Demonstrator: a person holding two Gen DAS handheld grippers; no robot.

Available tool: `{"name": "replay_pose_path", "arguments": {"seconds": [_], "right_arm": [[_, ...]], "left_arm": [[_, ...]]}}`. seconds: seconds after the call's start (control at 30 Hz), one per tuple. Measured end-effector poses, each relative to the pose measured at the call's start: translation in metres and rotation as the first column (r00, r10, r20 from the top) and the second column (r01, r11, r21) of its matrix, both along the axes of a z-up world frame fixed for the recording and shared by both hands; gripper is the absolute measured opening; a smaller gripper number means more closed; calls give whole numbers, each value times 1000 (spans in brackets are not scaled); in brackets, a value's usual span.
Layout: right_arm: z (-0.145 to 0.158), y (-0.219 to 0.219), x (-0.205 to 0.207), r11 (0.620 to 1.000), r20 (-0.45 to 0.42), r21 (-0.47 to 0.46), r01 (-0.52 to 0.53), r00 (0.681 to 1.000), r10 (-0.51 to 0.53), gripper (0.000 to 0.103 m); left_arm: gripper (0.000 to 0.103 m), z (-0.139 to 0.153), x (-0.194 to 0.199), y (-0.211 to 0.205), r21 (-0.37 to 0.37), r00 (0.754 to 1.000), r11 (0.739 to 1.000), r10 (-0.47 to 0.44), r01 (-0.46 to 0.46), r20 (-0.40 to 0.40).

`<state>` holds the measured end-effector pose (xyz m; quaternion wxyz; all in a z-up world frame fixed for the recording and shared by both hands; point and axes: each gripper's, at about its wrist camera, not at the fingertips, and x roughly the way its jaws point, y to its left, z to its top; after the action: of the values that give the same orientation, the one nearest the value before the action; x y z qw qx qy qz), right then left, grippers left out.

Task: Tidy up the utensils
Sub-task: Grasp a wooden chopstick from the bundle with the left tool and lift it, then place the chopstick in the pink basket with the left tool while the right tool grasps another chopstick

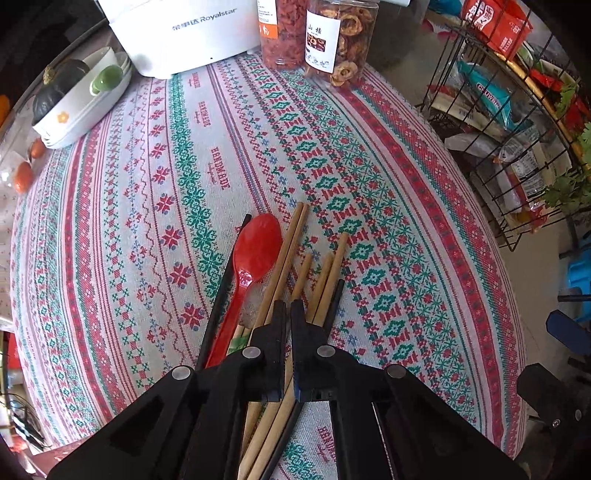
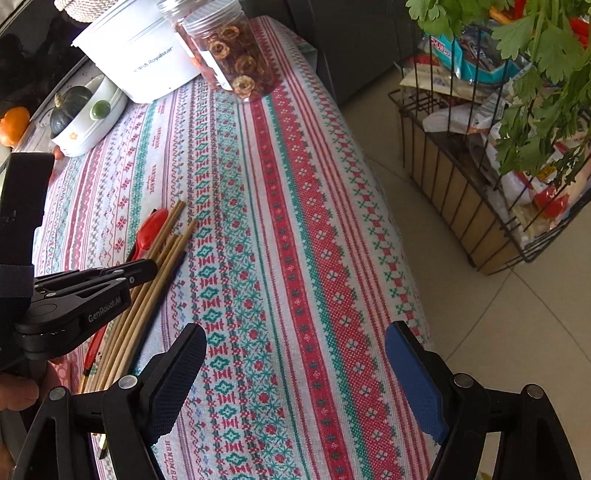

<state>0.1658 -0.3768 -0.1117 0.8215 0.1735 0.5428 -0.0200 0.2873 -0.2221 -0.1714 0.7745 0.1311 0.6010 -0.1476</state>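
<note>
Left tongs [image 1: 288,308]: clenched, the two black fingers nearly meeting, pointing steeply down at the bundle of utensils; whether a stick is pinched between them cannot be told
Right tongs [image 2: 295,343]: released, jaws wide apart with bare cloth between them, nothing held, just beside the bundle on its right
Wooden chopsticks [image 1: 291,240]: several lying side by side on the cloth near the front edge of the counter, running under the left tongs, tips fanned out toward the far edge
Black chopsticks [image 1: 225,291]: one along the left side of the spoon, another [image 1: 337,295] at the right side of the wooden ones
Red spoon [image 1: 255,251]: plastic, bowl up, lying between the left black stick and the wooden ones, touching the bundle
Counter [image 1: 110,221]: covered by a cloth woven in red, green and white bands
Jars [image 1: 340,37]: two clear ones of dried fruit at the far edge, standing upright and side by side
White appliance [image 1: 177,33]: at the far edge, just left of the jars
White dishes [image 1: 85,107]: stacked at the far left corner, holding a dark green squash [image 1: 59,85]
Wire rack [image 2: 480,192]: on the floor off the right edge, full of packets, leafy greens above it
</note>
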Motion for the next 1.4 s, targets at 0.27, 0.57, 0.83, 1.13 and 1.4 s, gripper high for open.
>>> {"name": "replay_pose_path", "arguments": {"seconds": [0.27, 0.57, 0.83, 1.13, 1.4], "right_arm": [[-5, -5, -1, 1000, -11, -5, 10, 1000, -10, 84], [-1, -1, -1, 1000, -4, -3, 7, 1000, -7, 84], [4, 16, 1, 1000, 7, -13, -19, 1000, 19, 84], [-1, 50, 12, 999, -8, 11, -52, 999, 52, 81], [-25, 86, 35, 994, -70, 1, -107, 992, 106, 48]], "left_arm": [[11, -5, 1, -11, 82, 999, 996, -36, 38, -20], [8, -2, -21, 2, 99, 999, 994, -45, 43, 21], [6, 68, -68, 39, -63, 987, 997, -37, 48, 158], [5, 140, -135, 85, -189, 957, 977, -37, 95, 286], [5, 159, -178, 144, -296, 931, 952, 37, 78, 364]]}}
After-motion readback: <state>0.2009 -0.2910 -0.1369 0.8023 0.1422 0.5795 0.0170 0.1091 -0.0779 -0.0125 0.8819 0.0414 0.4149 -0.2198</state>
